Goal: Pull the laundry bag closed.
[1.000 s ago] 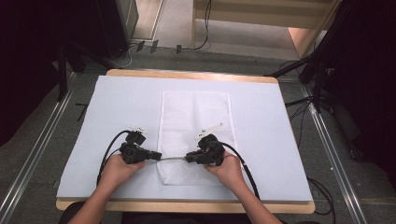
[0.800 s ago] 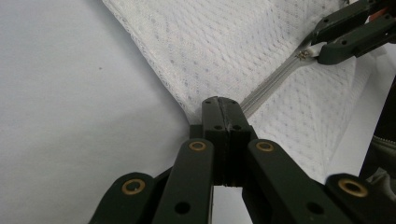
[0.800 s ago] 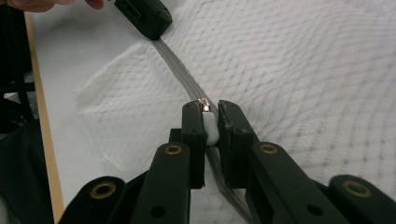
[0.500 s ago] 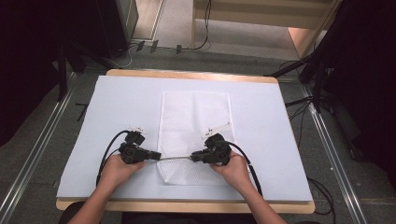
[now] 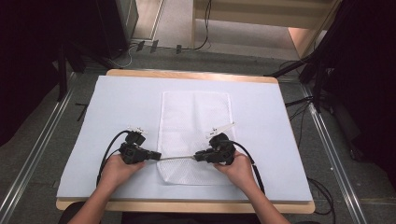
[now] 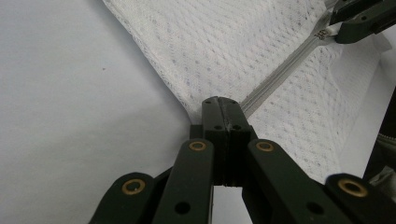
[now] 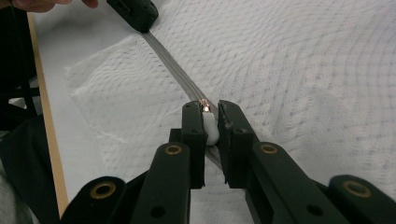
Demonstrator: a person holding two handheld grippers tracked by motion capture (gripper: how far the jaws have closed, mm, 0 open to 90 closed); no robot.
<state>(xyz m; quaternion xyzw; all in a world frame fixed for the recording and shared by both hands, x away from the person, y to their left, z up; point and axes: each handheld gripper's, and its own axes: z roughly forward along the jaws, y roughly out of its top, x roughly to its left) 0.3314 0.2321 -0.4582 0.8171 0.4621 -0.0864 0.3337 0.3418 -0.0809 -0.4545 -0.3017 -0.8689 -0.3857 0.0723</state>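
Hidden or unclear: in the high view the tool tips are too small to read, and the person's forearms are cut off by the bottom of the view. In the left gripper view the closed jaws cover the end of the grey zipper tape (image 6: 280, 70), so exactly what lies between the pads cannot be made out. The white mesh zip pouch (image 5: 196, 116) lies flat on the pale blue cloth (image 5: 116, 107) that covers the wooden bench (image 5: 187, 73), lengthwise from mid-bench toward the near edge, roughly centred between the left and right edges. The zipper crosses the pouch close to its near end. Left tool (image 5: 156, 156): jaws pressed together at the pouch's left edge, gripping the mesh and zipper end there; left hand (image 5: 116, 168) rests low on the cloth near the bench's near edge, tool pointing right, about level. Right tool (image 5: 197, 157): jaws narrow, clamped on the small white zipper pull (image 7: 210, 127), with a glint of metal at its top; right hand (image 5: 238, 168) low over the pouch's near right part, tool pointing left. The two tools face each other along the zipper, with a short stretch of tape between them.
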